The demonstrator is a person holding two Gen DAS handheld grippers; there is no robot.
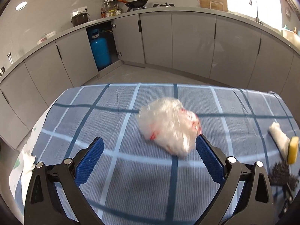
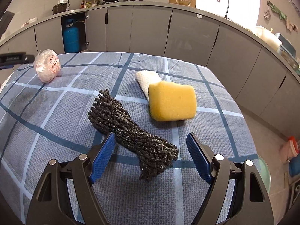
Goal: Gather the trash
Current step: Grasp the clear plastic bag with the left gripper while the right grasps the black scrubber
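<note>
Clearly the crumpled plastic bag (image 1: 169, 125), clear with red print, is the likeliest piece of trash, and it is lying on the checked cloth of the worktop (image 1: 112, 112) just ahead of the left tool (image 1: 149, 146), nearer that tool's right pad than its left, with its near edge reaching between the fingertips. The left tool is standing released, its blue pads spread wide and pressing on nothing; the bag looks smeared in the left wrist view, so I cannot tell whether the pad is brushing it. The step in hand seems to be the approach to a first pickup. The next move is calling, I judge, for the left tool to shift slightly toward its right so the bag sits centred, to ease forward and down, then to clench gently, since thin film crushes and slips. Further out, the right tool (image 2: 151, 142) is also standing released, with a dark bundle of twisted cord (image 2: 131, 131) lying diagonally between its pads, close beside the left pad though contact is unclear. Beyond that bundle, ahead and a little right, a yellow sponge (image 2: 172, 101) is resting partly over a white cloth (image 2: 148, 78).
</note>
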